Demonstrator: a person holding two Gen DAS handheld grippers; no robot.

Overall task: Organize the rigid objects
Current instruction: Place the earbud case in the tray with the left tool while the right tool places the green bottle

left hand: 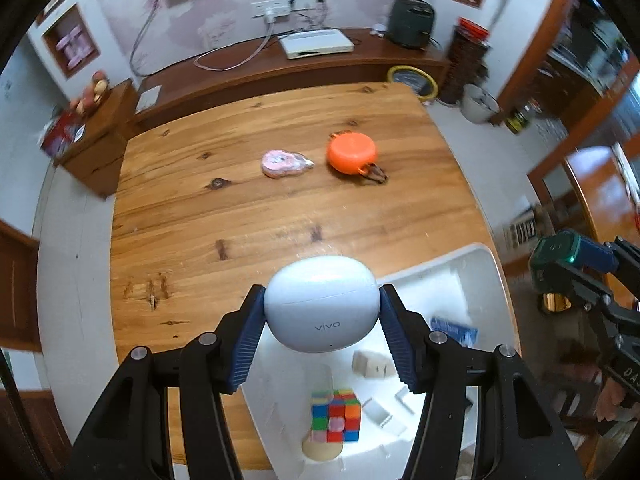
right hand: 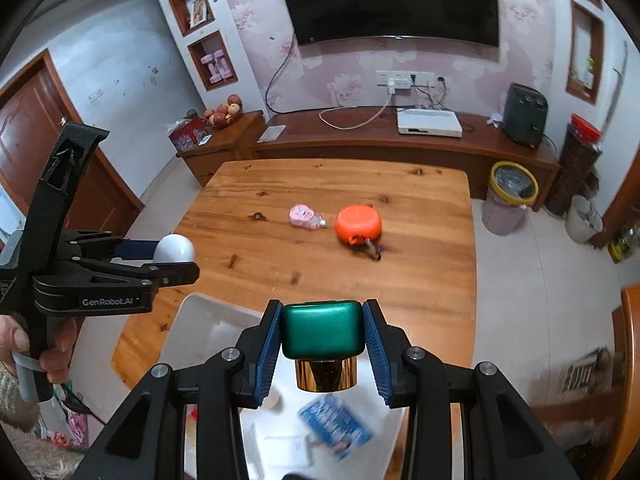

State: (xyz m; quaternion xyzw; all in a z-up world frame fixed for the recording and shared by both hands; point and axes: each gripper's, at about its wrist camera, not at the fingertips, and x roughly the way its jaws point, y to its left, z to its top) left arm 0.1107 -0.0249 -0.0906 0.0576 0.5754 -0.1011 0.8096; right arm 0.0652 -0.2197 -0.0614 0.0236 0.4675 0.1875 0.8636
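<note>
Your left gripper [left hand: 322, 312] holds a white earbud case [left hand: 320, 303] tight between its blue pads, raised above the near edge of the table [left hand: 240, 216] and the white bin [left hand: 452, 276]. Your right gripper [right hand: 322, 334] is clamped on a green bottle [right hand: 322, 330] with a gold cap, above the same bin. Inside the bin lie a colour cube [left hand: 335, 416], a blue packet [right hand: 338, 426] and small wooden blocks [left hand: 370, 364]. Near the middle of the tabletop an orange round case [right hand: 358, 223] lies just beside a pink item [right hand: 305, 216].
</note>
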